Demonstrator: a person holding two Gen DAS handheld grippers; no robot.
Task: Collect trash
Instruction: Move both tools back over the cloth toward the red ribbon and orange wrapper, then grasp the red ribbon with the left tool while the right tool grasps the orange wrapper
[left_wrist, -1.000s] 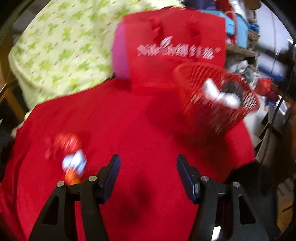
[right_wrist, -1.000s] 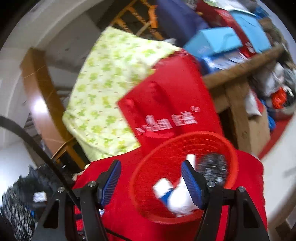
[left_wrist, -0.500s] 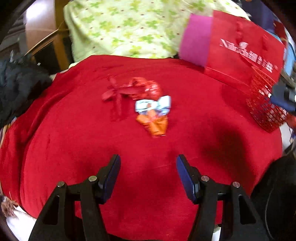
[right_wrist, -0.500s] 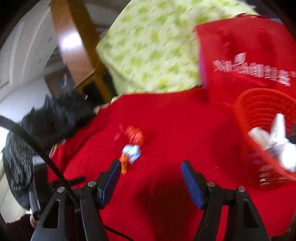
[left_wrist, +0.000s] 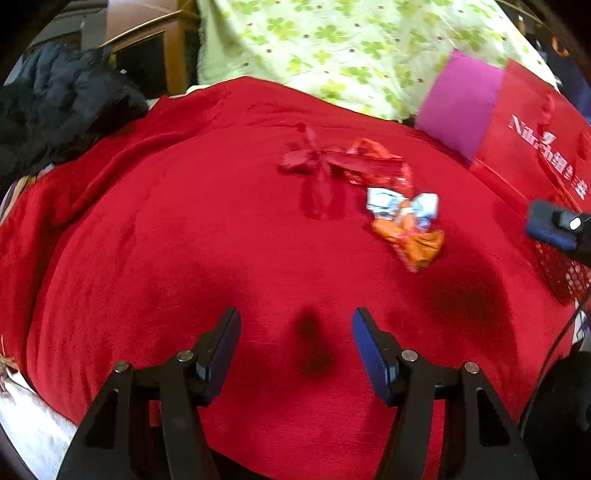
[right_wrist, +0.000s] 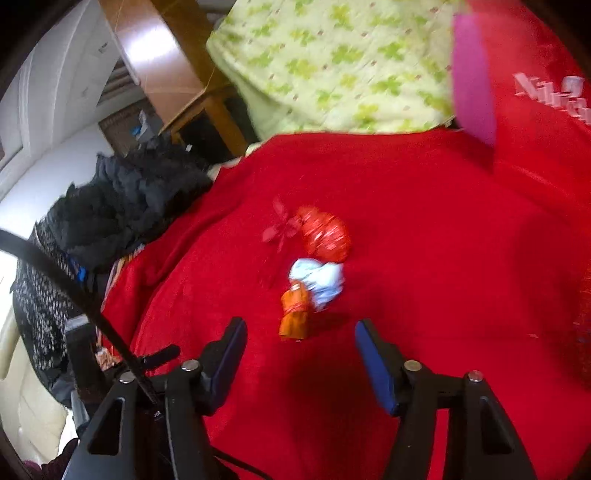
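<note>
Wrappers, crumpled orange foil (right_wrist: 293, 314), pale blue (right_wrist: 317, 278) and shiny red (right_wrist: 325, 236), lie together on the red cloth (right_wrist: 424, 258); the right tool (right_wrist: 300, 350), empty, jaws just narrowing, now faces them, left tool (left_wrist: 295, 343) gaping, the red mesh basket (left_wrist: 561, 273) swung aside.

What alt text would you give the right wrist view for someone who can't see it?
Three crumpled wrappers, one orange, one pale blue and one red, lie bunched together on a red cloth just ahead of the right gripper. Its jaws have just been closing but stand open with nothing between them. A green-patterned quilt and a red bag sit behind.
</note>
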